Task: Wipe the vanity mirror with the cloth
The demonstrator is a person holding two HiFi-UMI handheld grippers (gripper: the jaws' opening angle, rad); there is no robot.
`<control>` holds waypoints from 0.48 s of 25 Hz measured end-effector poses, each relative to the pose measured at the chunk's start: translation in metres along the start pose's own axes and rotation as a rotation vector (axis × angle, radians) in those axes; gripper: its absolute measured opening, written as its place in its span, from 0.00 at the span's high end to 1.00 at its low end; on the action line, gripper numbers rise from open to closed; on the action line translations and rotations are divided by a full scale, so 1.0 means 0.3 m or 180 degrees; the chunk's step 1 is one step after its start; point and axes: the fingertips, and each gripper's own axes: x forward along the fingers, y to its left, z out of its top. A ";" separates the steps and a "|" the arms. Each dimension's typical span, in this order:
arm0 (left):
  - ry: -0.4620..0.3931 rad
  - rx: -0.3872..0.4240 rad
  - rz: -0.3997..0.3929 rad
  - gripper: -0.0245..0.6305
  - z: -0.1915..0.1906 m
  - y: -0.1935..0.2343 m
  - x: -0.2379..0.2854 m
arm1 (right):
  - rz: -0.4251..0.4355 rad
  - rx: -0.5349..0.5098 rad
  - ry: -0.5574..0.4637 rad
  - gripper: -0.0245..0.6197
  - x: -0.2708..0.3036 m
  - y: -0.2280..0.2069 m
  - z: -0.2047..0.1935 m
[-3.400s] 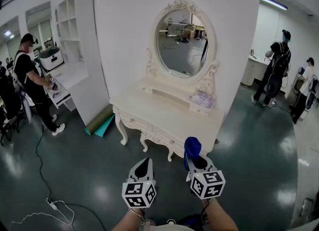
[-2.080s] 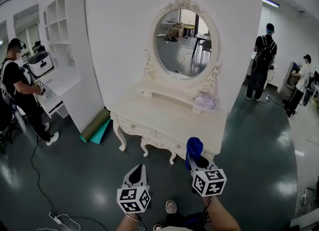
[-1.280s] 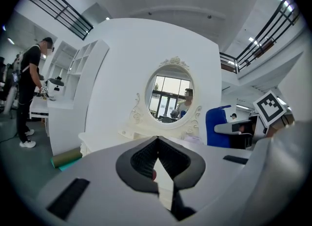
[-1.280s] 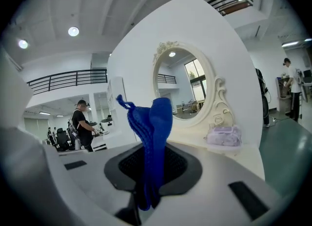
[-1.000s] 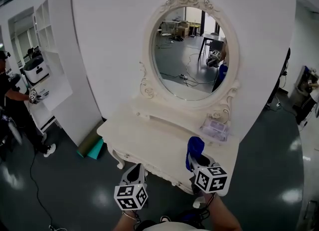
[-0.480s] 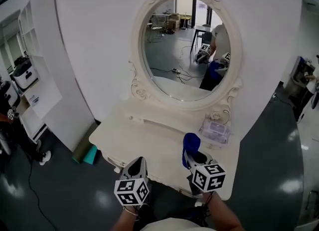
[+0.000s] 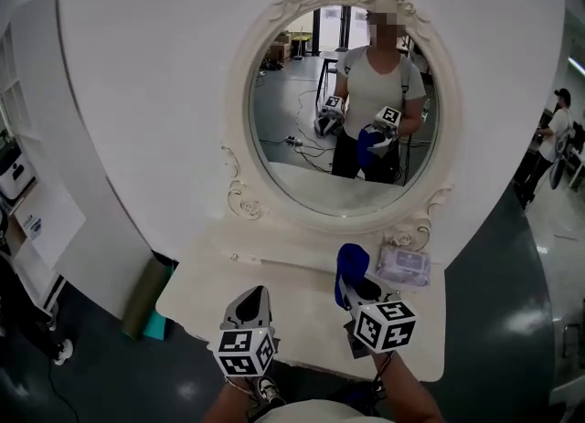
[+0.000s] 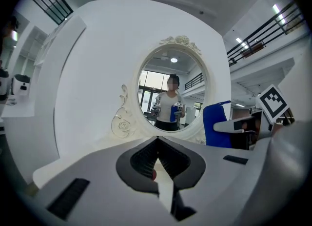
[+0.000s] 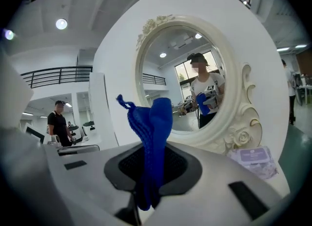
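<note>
An oval vanity mirror (image 7: 343, 106) in a carved cream frame stands on a cream dressing table (image 7: 292, 298) right in front of me. It also fills the left gripper view as the mirror (image 8: 170, 93) and the right gripper view as the mirror (image 9: 183, 81). My right gripper (image 7: 355, 286) is shut on a folded blue cloth (image 7: 350, 266), whose blue fabric (image 9: 151, 142) sticks up from the jaws. My left gripper (image 7: 252, 305) is shut with nothing in it, low over the table's front edge. Both grippers hang short of the glass.
A packet of wipes (image 7: 403, 266) lies on the table's right rear, under the mirror frame. A white shelf unit (image 7: 32, 184) stands to the left, with a green roll (image 7: 146, 298) on the dark floor beside it. A person (image 7: 558, 133) stands far right.
I have come from across the room up to the dressing table; the mirror now fills the view and shows my reflection. Both grippers kept their pose, the cloth still held.
</note>
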 end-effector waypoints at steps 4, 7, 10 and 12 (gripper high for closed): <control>-0.0059 0.0021 -0.0198 0.95 0.087 0.103 0.125 | -0.0165 -0.0058 -0.0107 0.86 0.123 0.049 0.087; -0.0035 0.0039 -0.0370 0.96 0.123 0.157 0.202 | -0.0276 -0.0067 -0.0141 0.86 0.190 0.084 0.117; -0.0006 0.0080 -0.0499 0.95 0.146 0.188 0.279 | -0.0368 -0.0204 -0.0117 0.86 0.230 0.097 0.133; -0.0010 0.0121 -0.0613 0.96 0.167 0.174 0.333 | -0.0432 -0.0406 -0.0015 0.86 0.237 0.079 0.134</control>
